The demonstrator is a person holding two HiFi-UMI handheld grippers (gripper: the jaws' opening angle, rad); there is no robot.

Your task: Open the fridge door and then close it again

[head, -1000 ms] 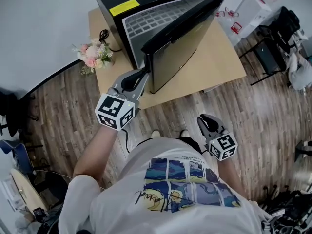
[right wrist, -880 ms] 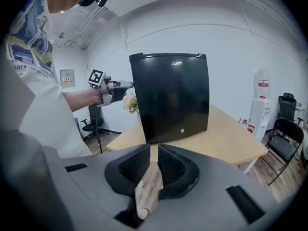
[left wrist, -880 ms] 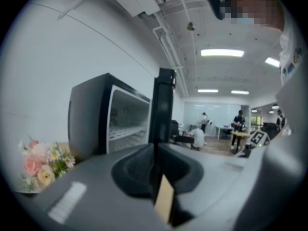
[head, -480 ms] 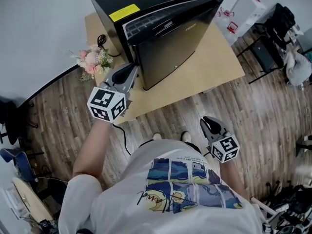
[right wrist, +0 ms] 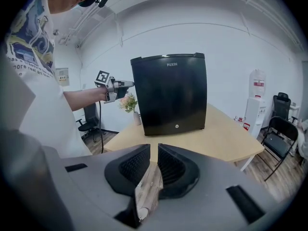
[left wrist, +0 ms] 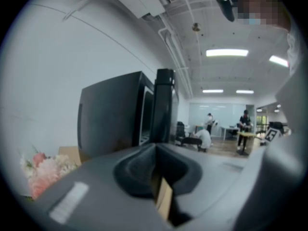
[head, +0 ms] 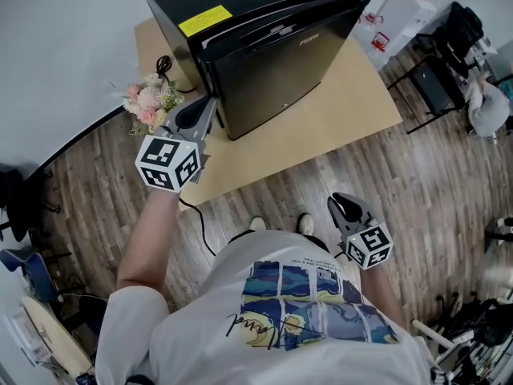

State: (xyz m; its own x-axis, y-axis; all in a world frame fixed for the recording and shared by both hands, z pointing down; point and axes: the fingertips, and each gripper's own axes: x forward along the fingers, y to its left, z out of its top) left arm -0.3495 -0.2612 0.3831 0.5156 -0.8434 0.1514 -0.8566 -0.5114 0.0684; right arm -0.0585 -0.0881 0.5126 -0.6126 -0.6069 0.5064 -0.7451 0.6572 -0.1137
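**Closing step.** Black mini fridge (head: pixel 264 46) on the pale wooden table (head: pixel 353 111), door all but shut — a thin pale seam shows along its top edge. The left gripper (head: pixel 208 103), at the fridge's front corner beside the flowers (head: pixel 148 99), has just clenched its jaws together on nothing. The right gripper (head: pixel 341 200), well in front of the fridge, hangs empty, jaws a slit apart. To finish well, push the door's free edge squarely toward the cabinet until the seam vanishes. Door badge (right wrist: pixel 172 64) reads "FUXIN"; the yellow label (head: pixel 204 19) on the fridge top is illegible.
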